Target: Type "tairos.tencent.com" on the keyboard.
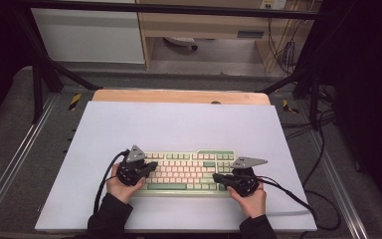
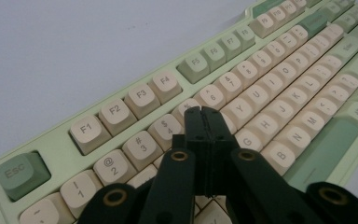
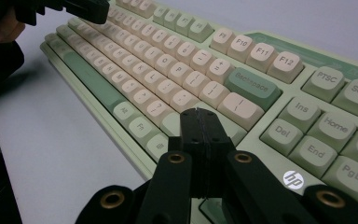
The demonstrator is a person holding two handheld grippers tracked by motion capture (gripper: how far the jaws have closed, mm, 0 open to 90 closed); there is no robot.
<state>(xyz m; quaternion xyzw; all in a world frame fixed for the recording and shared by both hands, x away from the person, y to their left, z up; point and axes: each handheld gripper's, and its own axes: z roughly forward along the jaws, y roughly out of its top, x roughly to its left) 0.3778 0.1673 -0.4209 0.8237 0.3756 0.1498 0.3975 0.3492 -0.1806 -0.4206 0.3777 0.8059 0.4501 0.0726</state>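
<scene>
A pale green keyboard (image 1: 189, 172) with cream and darker green keys lies on a white sheet (image 1: 179, 124).

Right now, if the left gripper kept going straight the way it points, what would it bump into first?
Most likely the keyboard itself. The left gripper, fingers shut, points low across the keys, with its tip near the number row around the 5 key. Depth is unclear, so it may already be touching a key.

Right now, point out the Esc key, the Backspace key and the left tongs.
Esc key (image 2: 22, 171), left gripper view, its green top.
Backspace key (image 3: 252, 87), right gripper view, key face.
left tongs (image 2: 202, 112), left gripper view, shut tips.
</scene>
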